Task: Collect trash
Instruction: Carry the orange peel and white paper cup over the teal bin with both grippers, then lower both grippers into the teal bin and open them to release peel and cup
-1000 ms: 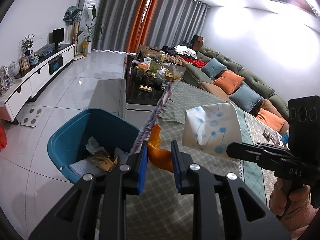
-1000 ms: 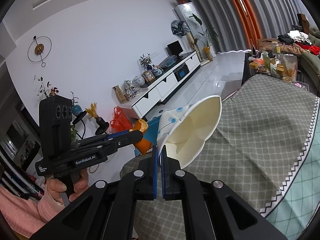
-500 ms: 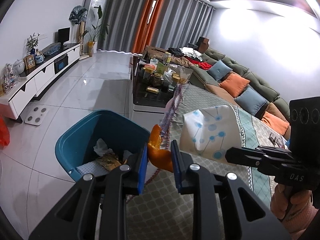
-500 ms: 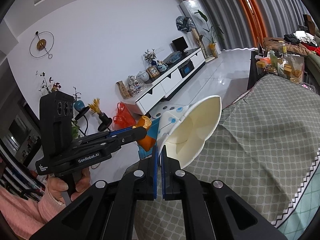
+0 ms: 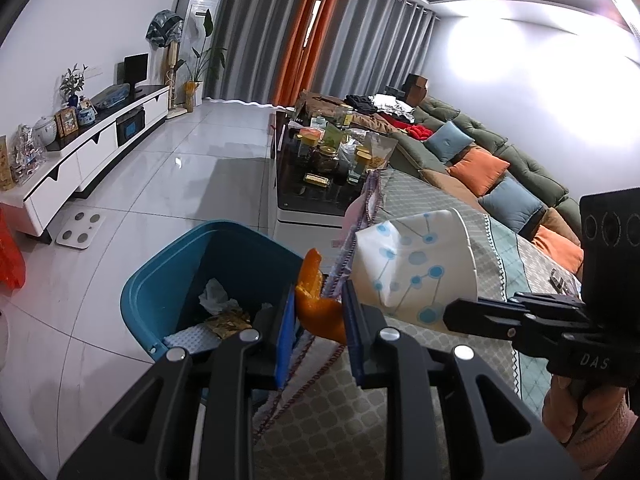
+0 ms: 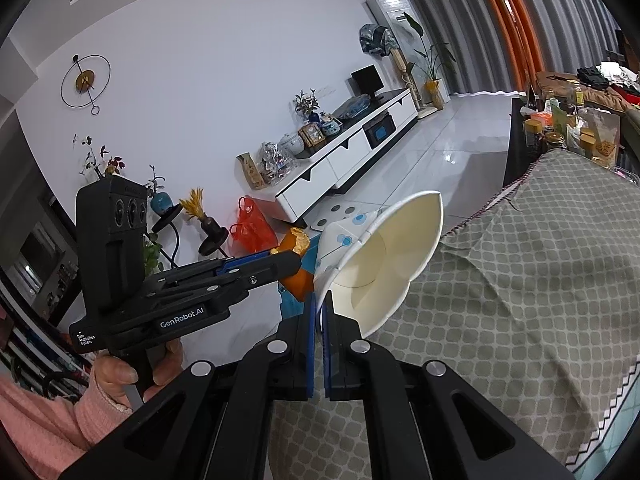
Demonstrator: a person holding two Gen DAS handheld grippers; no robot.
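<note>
- Orange peel [image 5: 320,308], curled and waxy, sits clamped between the left gripper [image 5: 318,320] jaws, just right of the blue bin [image 5: 160,292] (paper scraps inside).
- Crumpled paper cup [image 6: 384,264], white with blue dots, is pinched at its rim by the right gripper [image 6: 319,320] over the quilted cloth [image 6: 520,300].

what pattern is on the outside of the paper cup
White with linked blue dots on the paper cup; clearest in the left wrist view.

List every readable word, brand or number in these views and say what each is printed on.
"GenRobot.AI" on the side of the left gripper, seen from the right wrist.
"Data Acquisition System", small, on that same handle.
"DAS" on the right gripper body, seen from the left wrist.
Labels on the jars on the coffee table: too small to read.
The paper cup shows only blue dots, no text.
</note>
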